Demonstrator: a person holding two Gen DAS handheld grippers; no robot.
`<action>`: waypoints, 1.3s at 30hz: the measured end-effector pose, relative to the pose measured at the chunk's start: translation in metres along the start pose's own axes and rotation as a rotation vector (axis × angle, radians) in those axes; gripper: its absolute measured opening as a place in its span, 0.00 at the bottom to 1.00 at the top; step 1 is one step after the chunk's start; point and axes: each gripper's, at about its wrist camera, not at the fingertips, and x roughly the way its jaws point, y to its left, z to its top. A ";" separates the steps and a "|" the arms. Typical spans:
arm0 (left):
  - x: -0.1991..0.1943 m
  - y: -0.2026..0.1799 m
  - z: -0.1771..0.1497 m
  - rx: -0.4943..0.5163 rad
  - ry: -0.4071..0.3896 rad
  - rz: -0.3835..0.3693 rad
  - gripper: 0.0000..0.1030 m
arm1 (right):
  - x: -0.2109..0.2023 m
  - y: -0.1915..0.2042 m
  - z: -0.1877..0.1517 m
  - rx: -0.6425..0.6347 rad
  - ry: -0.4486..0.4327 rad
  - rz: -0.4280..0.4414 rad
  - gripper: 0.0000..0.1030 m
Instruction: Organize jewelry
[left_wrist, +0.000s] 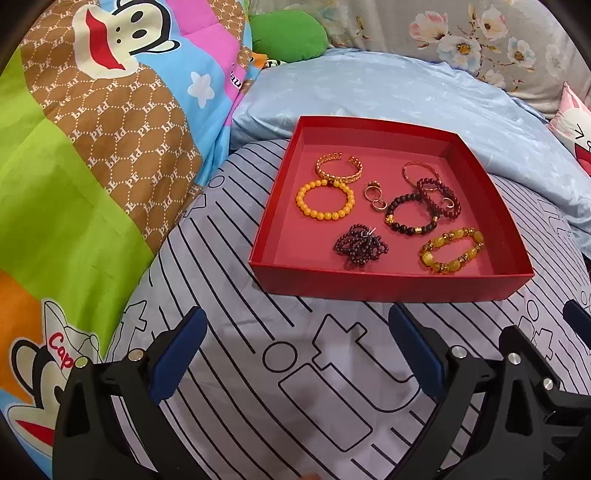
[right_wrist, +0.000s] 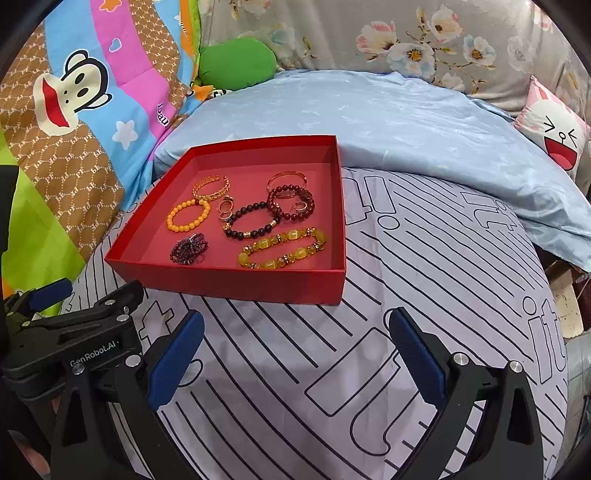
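Both the left tongs and right tongs gape empty over the striped bedsheet. The red tray lies at twelve o'clock, jewelry inside. Overlapping dark bead bracelets (rings tucked alongside) could snag together when lifted, and the soft bed may tip the tray.

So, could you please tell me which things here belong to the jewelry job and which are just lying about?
For the job: red tray; orange bead bracelet; yellow bead bracelet; gold bangle; rings.
Just lying about: monkey quilt; blue pillow; green cushion.
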 end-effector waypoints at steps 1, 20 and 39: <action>0.000 0.000 -0.001 0.000 0.000 0.004 0.91 | 0.000 0.000 0.000 -0.001 0.001 0.003 0.94; -0.008 0.008 -0.009 -0.017 -0.020 0.026 0.92 | -0.006 0.005 -0.001 -0.008 -0.015 -0.009 0.94; -0.012 0.009 -0.008 -0.028 -0.030 0.031 0.91 | -0.011 0.004 -0.001 -0.005 -0.026 -0.013 0.94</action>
